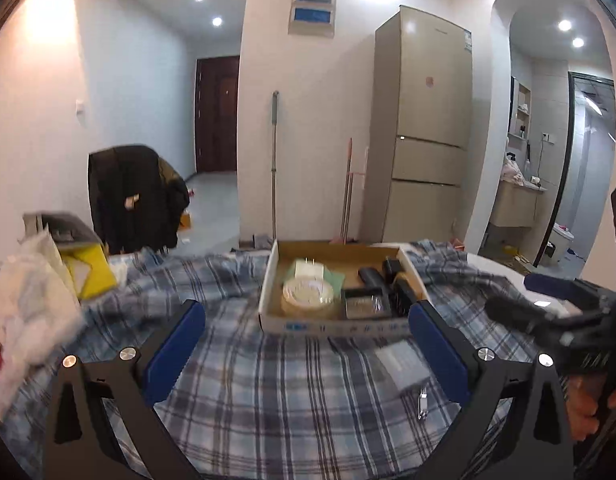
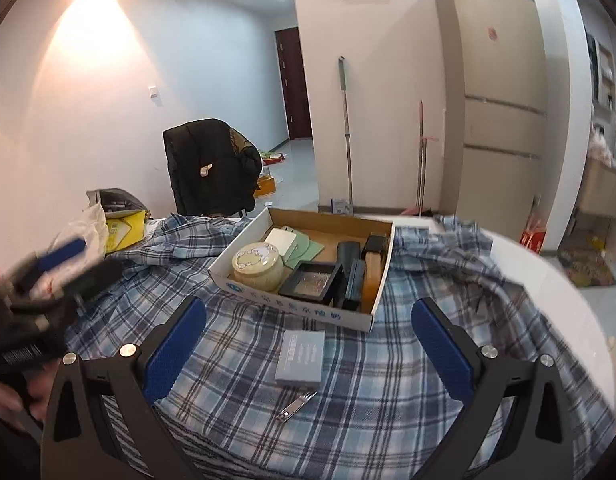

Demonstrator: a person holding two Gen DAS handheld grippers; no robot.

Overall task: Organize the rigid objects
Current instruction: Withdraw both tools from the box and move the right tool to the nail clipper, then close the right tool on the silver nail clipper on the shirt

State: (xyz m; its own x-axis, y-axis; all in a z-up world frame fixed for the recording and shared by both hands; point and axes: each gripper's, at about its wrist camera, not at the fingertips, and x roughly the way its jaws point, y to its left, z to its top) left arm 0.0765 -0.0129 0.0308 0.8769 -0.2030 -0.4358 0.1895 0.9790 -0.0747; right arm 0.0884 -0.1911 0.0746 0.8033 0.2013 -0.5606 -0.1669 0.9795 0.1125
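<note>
A cardboard box (image 2: 304, 312) sits at mid-frame on the plaid cloth (image 2: 347, 400) over the desk, blue print on its front wall too blurred to read. Inside: a round tin (image 2: 258, 266), black cases and a white charger. Below it lie a grey booklet (image 2: 300, 357) and nail clippers (image 2: 296, 405). The left gripper (image 1: 306, 344) and right gripper (image 2: 308, 344) both stand with jaws released, empty.

Left claw (image 1: 306, 344) spread wide, right claw (image 2: 308, 344) spread wide, both empty
</note>
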